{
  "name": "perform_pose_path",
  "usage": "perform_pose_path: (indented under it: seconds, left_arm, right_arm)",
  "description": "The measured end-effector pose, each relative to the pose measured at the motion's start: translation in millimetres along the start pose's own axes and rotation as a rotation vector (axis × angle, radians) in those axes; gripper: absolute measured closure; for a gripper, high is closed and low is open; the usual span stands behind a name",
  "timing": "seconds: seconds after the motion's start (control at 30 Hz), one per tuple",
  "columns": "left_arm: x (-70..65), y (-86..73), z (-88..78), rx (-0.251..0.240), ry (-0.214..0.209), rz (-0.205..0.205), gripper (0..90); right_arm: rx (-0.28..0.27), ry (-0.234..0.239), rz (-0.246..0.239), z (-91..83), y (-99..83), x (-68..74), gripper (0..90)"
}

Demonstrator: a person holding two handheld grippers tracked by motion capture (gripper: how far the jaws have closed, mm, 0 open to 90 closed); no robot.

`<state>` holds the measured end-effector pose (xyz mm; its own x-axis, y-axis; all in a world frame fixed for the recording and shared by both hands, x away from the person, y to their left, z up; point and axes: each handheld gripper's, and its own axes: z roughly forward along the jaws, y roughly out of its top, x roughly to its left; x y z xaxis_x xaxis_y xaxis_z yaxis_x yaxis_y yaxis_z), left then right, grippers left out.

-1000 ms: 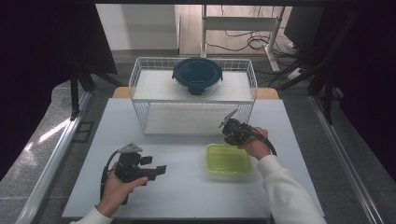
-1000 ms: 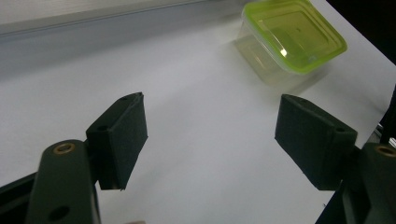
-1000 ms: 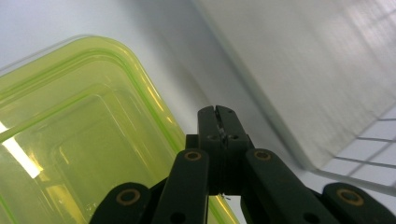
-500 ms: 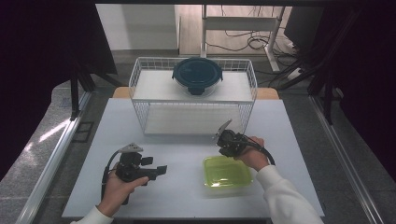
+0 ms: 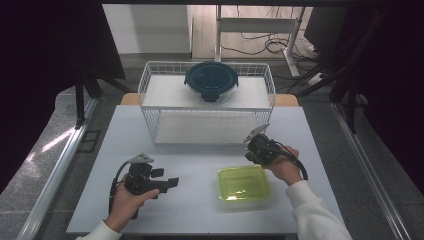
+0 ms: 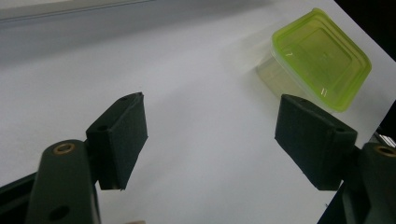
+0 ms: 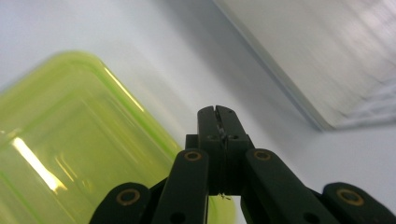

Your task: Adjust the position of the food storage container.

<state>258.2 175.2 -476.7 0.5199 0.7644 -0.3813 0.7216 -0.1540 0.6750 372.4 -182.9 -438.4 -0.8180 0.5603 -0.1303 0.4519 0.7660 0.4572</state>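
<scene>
Your right gripper [image 5: 256, 150] has its fingers pressed together on nothing, just beside the green container [image 5: 243, 183] on the counter [image 5: 200, 160]. Your left gripper [image 5: 172, 182] is wide open, empty. No grasp yet; goal unclear.

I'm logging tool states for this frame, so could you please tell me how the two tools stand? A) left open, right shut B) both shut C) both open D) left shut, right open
A: the left tool shows its jaws spread wide over the table, while the right tool has its jaws pressed together beside the green container.
</scene>
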Motion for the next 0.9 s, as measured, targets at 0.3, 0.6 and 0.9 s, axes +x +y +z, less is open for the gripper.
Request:
perform_pose_path:
  seconds: [0.3, 0.6, 0.9]
  left_arm:
    - [-0.8, -0.4, 0.7, 0.007, 0.003, 0.006, 24.5]
    - [-3.1, -0.6, 1.5, 0.008, 0.005, 0.005, 24.5]
    - [0.6, -1.5, 0.8, 0.006, 0.014, -0.004, 24.5]
  right_arm:
    - [-0.031, -0.079, 0.079, -31.9, -44.7, -4.5, 88.9]
    - [-0.005, -0.063, 0.192, -32.2, -90.7, -3.6, 88.9]
    - [0.031, -0.033, 0.236, -24.7, -103.7, 0.7, 88.9]
